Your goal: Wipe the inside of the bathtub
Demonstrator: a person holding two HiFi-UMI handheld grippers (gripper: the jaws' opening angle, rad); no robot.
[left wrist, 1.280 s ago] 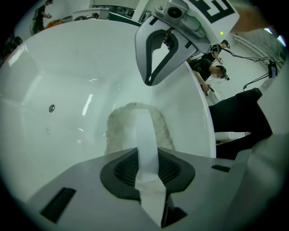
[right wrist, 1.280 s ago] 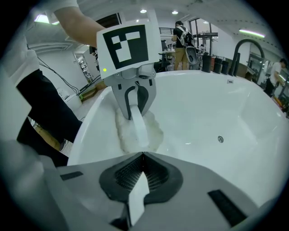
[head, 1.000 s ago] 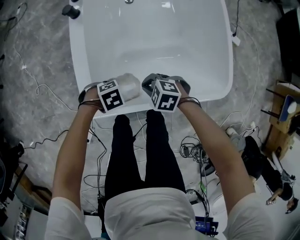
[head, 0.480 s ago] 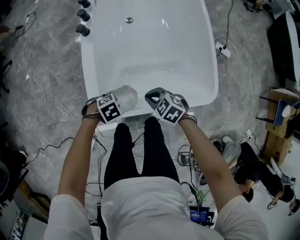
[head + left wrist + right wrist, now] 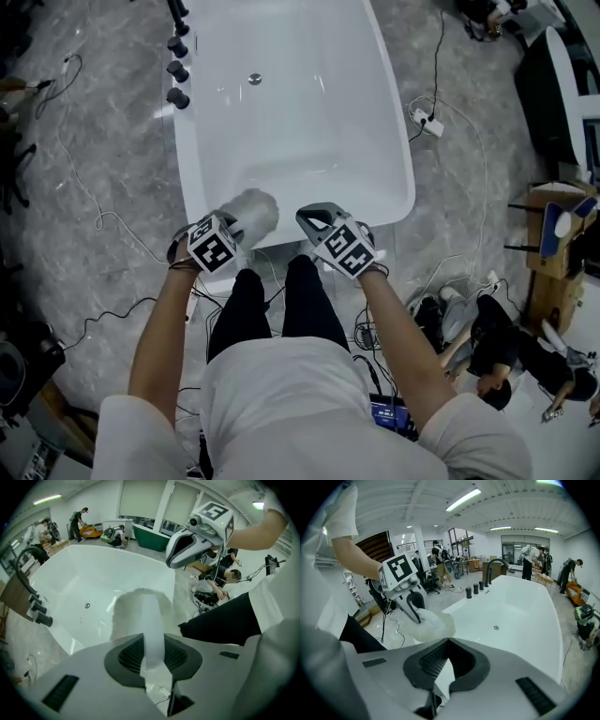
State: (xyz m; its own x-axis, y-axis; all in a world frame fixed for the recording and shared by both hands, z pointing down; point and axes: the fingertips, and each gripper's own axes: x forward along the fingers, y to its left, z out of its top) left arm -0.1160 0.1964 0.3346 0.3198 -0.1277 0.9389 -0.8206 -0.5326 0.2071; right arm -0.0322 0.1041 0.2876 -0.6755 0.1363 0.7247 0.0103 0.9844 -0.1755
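The white bathtub (image 5: 394, 187) fills the upper middle of the head view, its drain (image 5: 254, 79) near the far end. My left gripper (image 5: 239, 225) hovers at the tub's near rim, shut on the white strap (image 5: 152, 634) of a fluffy white wiping pad (image 5: 251, 212). In the left gripper view the pad (image 5: 126, 616) hangs beyond the jaws, over the basin. Just right of it, over the same rim, is my right gripper (image 5: 307, 217). Its jaws meet at the tips with nothing between them (image 5: 447, 640). The right gripper view shows the left gripper (image 5: 401, 585) and the pad (image 5: 429, 623).
Black faucet knobs (image 5: 176, 70) line the tub's left rim. Cables trail over the grey marble floor (image 5: 84, 187), and a power strip (image 5: 422, 120) lies to the tub's right. My legs in black trousers (image 5: 281, 309) stand at the near rim. People crouch at the lower right (image 5: 511, 356).
The head view has swung, so the tub now sits higher and turned in the frame. Both grippers stay at the near rim, and the left keeps its hold on the pad.
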